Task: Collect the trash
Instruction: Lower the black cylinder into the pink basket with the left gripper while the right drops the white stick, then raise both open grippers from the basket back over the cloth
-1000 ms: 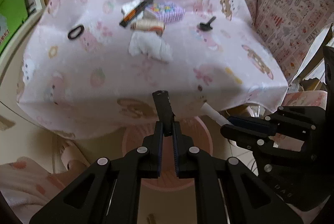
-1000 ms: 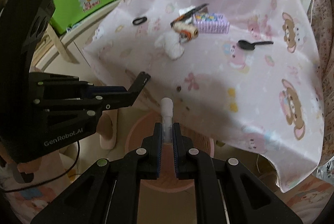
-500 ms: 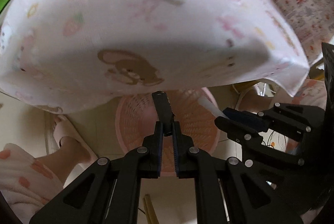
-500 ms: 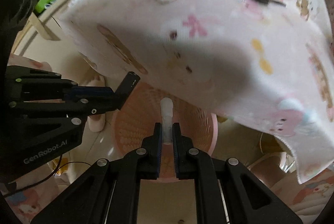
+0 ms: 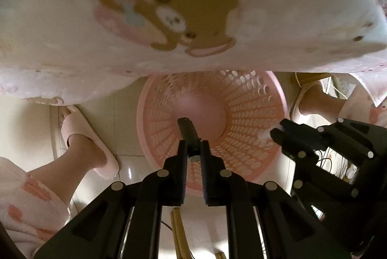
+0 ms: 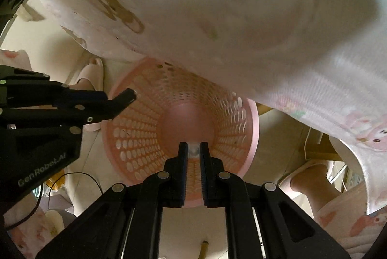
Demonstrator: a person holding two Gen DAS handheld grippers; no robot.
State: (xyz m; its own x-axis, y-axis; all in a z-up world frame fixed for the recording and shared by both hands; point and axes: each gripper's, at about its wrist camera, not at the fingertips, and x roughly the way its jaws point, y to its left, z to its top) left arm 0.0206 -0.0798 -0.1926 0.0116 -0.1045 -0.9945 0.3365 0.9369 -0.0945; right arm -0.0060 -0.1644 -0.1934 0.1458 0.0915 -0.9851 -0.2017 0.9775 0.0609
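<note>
My left gripper (image 5: 193, 146) points straight down, shut on a short black stick (image 5: 187, 129) that hangs over the open mouth of the pink perforated basket (image 5: 244, 111) on the floor. My right gripper (image 6: 193, 147) also points down, shut on a small white tube (image 6: 193, 150) seen end-on above the same basket (image 6: 135, 138). In the left wrist view the right gripper (image 5: 278, 134) reaches in over the basket's right rim with the tube's white tip (image 5: 263, 135) showing. In the right wrist view the left gripper (image 6: 116, 106) hangs over the left rim, the stick's tip (image 6: 129, 93) poking out.
The pink cartoon tablecloth (image 5: 169, 17) hangs close overhead and covers the basket's far rim. A person's feet in pink slippers (image 5: 82, 135) stand left and right of the basket. Cables (image 6: 72, 176) lie on the pale tiled floor.
Both grippers have dropped below the table edge and tilted to point straight down. The tabletop items have left view, the basket fills the middle, and each gripper still holds its item.
</note>
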